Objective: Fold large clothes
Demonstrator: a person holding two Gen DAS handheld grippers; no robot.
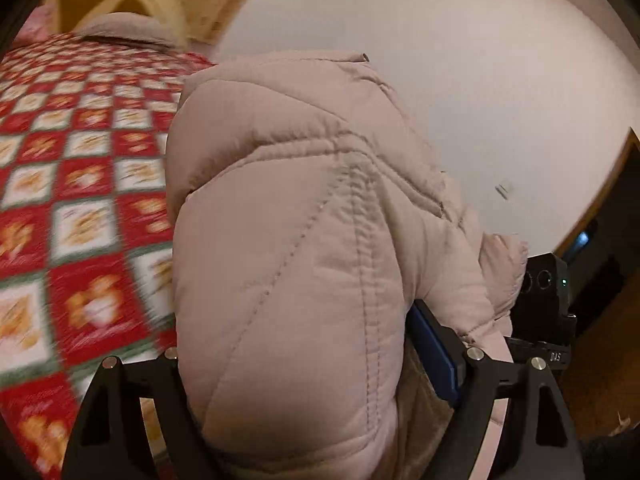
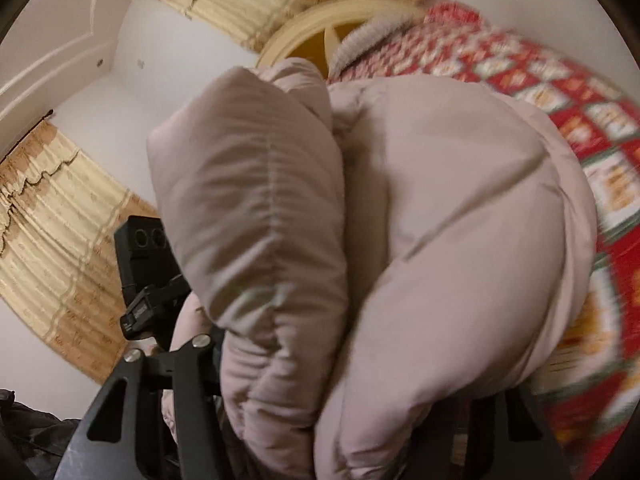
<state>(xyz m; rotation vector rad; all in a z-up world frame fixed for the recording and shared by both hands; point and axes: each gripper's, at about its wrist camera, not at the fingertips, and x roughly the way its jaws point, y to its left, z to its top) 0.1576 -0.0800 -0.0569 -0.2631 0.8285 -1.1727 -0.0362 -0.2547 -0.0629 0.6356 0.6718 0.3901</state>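
Left wrist view: my left gripper [image 1: 316,364] clamps bulky pink puffer jacket [image 1: 288,216] above red patchwork quilt [image 1: 80,184]. Right gripper [image 2: 336,392] grips same jacket.

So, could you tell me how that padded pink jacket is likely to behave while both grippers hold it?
The padded pink jacket bulges in soft quilted puffs, so it probably compresses and springs back. It droops in folds between the left gripper and right gripper, so likely floppy. Its smooth fabric might slip.
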